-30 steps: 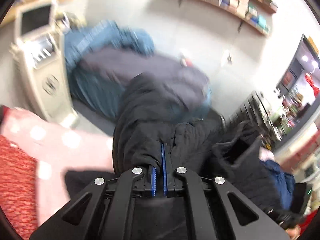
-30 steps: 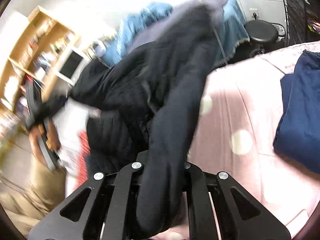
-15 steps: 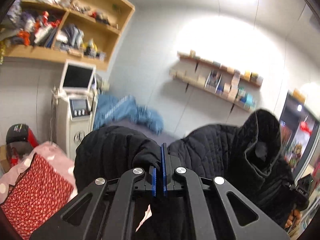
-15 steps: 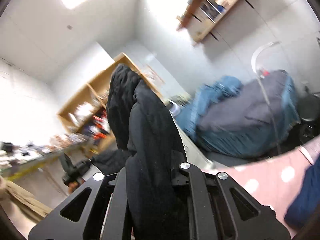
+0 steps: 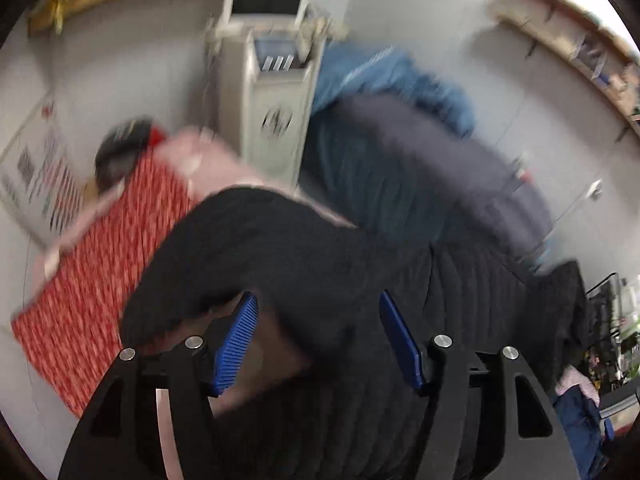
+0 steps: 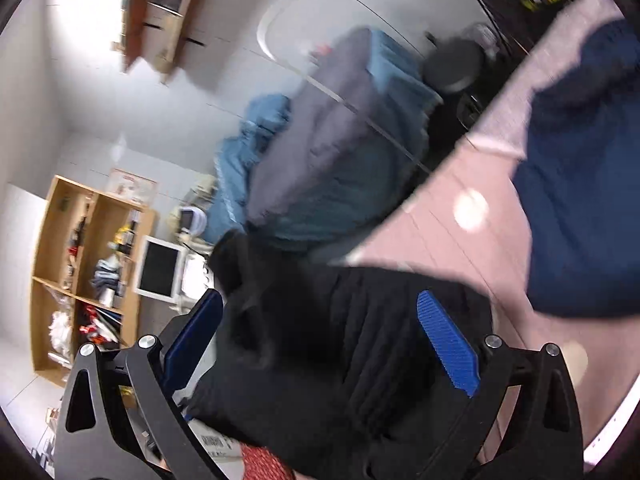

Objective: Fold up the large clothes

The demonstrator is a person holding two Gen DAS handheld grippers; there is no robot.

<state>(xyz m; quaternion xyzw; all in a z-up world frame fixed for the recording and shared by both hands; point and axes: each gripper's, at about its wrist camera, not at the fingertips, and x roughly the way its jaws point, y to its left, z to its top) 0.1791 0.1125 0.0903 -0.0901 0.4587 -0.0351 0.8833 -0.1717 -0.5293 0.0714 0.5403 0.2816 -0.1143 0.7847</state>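
Observation:
A black quilted jacket (image 5: 360,264) sprawls over the pink dotted bed cover (image 5: 224,168), blurred by motion. My left gripper (image 5: 318,312) hovers over it with its jaws opening; jacket fabric lies between the blue pads (image 5: 240,332) but they do not press on it. In the right wrist view the same jacket (image 6: 340,340) fills the gap of my right gripper (image 6: 320,312), whose jaws are opening wide, the blue pads (image 6: 448,340) clear of the cloth. The pink cover (image 6: 452,240) runs off to the right.
A red patterned cloth (image 5: 92,276) lies at the bed's left. A folded navy garment (image 6: 580,200) rests on the cover at right. Beyond the bed stand a white machine with a screen (image 5: 268,80), a couch heaped with blue and grey covers (image 5: 420,160) and wooden shelves (image 6: 84,264).
Both grippers were shut on the jacket, lifted it high, then swung down toward the bed. Now both stand open and the jacket has dropped onto the cover.

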